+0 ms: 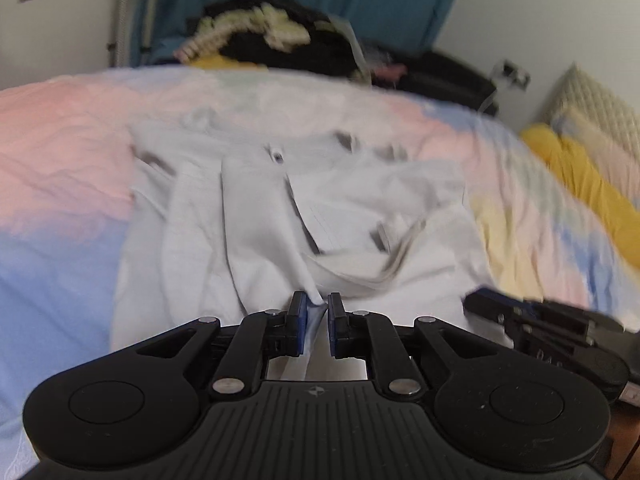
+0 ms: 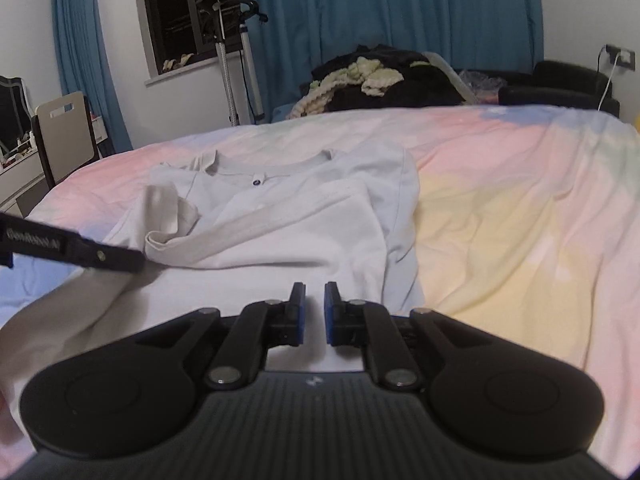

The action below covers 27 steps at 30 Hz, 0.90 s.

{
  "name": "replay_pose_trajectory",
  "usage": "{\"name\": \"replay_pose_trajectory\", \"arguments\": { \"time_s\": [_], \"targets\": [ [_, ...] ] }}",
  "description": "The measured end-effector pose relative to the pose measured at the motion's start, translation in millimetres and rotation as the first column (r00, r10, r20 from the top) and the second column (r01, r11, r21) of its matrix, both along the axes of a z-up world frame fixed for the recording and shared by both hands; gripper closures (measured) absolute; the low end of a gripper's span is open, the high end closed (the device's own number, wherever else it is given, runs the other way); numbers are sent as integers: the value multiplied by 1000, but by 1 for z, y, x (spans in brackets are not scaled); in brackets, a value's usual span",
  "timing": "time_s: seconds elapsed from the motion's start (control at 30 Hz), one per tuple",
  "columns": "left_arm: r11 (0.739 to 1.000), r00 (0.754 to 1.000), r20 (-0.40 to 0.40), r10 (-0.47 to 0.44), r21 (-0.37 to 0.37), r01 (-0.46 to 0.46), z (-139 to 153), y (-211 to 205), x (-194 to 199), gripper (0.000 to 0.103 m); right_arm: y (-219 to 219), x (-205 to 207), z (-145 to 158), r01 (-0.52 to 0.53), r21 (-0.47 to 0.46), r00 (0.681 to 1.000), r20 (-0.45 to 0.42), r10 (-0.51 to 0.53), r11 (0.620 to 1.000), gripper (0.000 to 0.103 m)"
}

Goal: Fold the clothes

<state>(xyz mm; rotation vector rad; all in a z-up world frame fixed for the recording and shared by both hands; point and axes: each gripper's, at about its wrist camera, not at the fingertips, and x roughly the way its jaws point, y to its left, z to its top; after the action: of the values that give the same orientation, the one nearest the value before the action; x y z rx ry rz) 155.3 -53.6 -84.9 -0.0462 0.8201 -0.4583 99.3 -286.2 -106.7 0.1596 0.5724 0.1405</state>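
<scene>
The left wrist view is motion-blurred; the shirt [image 1: 280,208] folds smear, and the dark pile [image 1: 272,36] is unreadable.

White shirt [image 2: 304,216]: soft matt cloth, creased. Bedsheet [image 2: 520,216]: pastel matt fabric, wrinkled. Left gripper [image 1: 317,308]: matt black plastic, blue pads.

White shirt [image 2: 288,216] lies crumpled, partly folded on bed [image 2: 520,208]

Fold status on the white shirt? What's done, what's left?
Done: one sleeve of the white cotton shirt already lies folded across its front. In hand: the left hand-held gripper pinches shirt fabric; the right hand-held gripper is slightly open, holding nothing. Left: final folds; shirt still spread on the pastel bedsheet.
</scene>
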Motion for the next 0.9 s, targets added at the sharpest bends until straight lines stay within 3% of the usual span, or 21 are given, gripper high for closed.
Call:
{"name": "replay_pose_trajectory", "arguments": {
  "time_s": [0.1,0.23,0.4,0.6,0.7,0.83,0.9],
  "targets": [
    [1000,1000,17,23,20,-24,-4,5,3,90,1,6,-6,-6,8,1000,-13,7,1000,91],
    [995,996,-16,86,-48,-87,-14,31,5,92,0,15,-9,-20,29,1000,-4,20,999,91],
    [985,985,40,165,-57,-163,-1,57,-5,94,-4,19,-12,-17,64,1000,-5,18,998,91],
    [941,942,36,334,50,-335,-15,87,1,94,-3,13,-7,-11,57,1000,-4,11,998,91],
    [921,921,-6,390,2,-390,-18,98,4,94,-1,12,-5,-8,40,1000,-1,8,999,91],
    [912,910,66,409,-22,-409,2,98,-8,91,0,9,-2,-2,15,1000,6,2,1000,91],
    [915,911,86,403,-64,-399,14,97,-17,74,-1,3,4,4,12,1000,24,-4,1000,91]
  ]
}}
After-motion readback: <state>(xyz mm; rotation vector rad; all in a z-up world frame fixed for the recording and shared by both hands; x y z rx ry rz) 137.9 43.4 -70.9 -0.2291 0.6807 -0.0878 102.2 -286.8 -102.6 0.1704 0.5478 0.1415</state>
